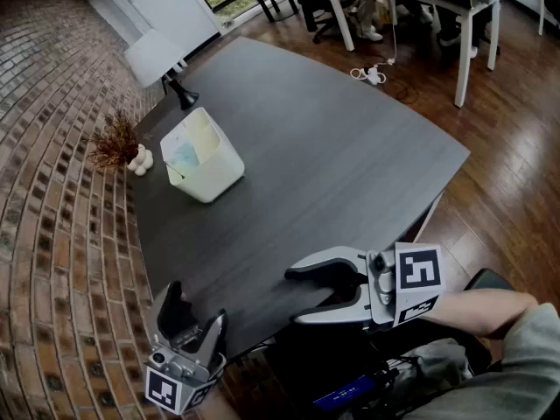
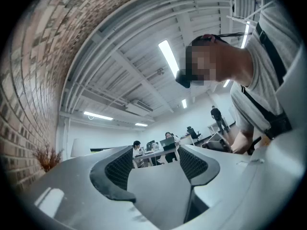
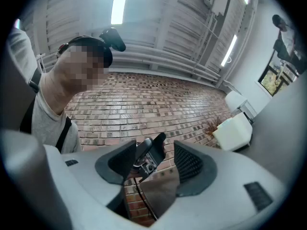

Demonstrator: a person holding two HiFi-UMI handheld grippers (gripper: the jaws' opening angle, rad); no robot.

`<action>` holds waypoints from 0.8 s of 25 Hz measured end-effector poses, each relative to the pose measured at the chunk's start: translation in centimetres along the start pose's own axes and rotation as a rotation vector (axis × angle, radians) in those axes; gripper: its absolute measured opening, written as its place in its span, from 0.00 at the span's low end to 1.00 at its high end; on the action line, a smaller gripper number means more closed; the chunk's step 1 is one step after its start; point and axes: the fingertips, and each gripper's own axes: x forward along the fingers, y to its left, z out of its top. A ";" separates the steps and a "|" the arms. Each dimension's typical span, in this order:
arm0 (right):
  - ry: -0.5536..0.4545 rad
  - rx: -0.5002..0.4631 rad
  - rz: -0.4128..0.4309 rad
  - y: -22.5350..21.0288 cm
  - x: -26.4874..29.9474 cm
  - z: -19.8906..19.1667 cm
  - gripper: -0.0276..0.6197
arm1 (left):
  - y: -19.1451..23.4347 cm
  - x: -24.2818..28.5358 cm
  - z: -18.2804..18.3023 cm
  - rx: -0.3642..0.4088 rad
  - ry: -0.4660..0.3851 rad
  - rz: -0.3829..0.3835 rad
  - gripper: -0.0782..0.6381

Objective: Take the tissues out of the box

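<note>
The dark worktop (image 1: 350,164) carries a white box (image 1: 219,178) near its far left side, open at the top, with pale tissues (image 1: 188,150) showing inside. They should be light, soft and easily torn, so pinch the topmost fold. The right gripper (image 1: 293,297) and left gripper (image 1: 197,301) hang at the near edge, well apart from the box, jaws released and empty.
</note>
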 end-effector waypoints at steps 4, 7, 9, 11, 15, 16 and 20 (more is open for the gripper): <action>-0.013 0.015 0.002 0.1 -0.3 -0.4 0.44 | 4.2 3.0 1.9 0.089 0.079 -0.025 0.57; -0.033 0.031 0.004 0.1 -0.3 0.0 0.44 | 7.7 5.8 2.3 0.161 0.144 -0.051 0.60; -0.053 0.046 -0.007 0.2 0.1 0.0 0.44 | 10.5 7.8 1.9 0.177 0.227 -0.104 0.66; -0.073 0.056 -0.017 0.2 0.4 -0.1 0.44 | 13.3 10.0 0.6 0.190 0.346 -0.176 0.76; -0.098 0.050 -0.038 -0.6 0.0 0.3 0.44 | 20.6 13.3 -4.6 0.260 0.613 -0.208 0.81; -0.098 0.051 -0.033 -0.6 -0.2 0.6 0.44 | 21.8 13.9 -5.6 0.265 0.668 -0.210 0.81; -0.080 0.062 -0.030 -0.8 -0.7 0.7 0.44 | 24.7 15.2 -9.5 0.236 0.856 -0.253 0.81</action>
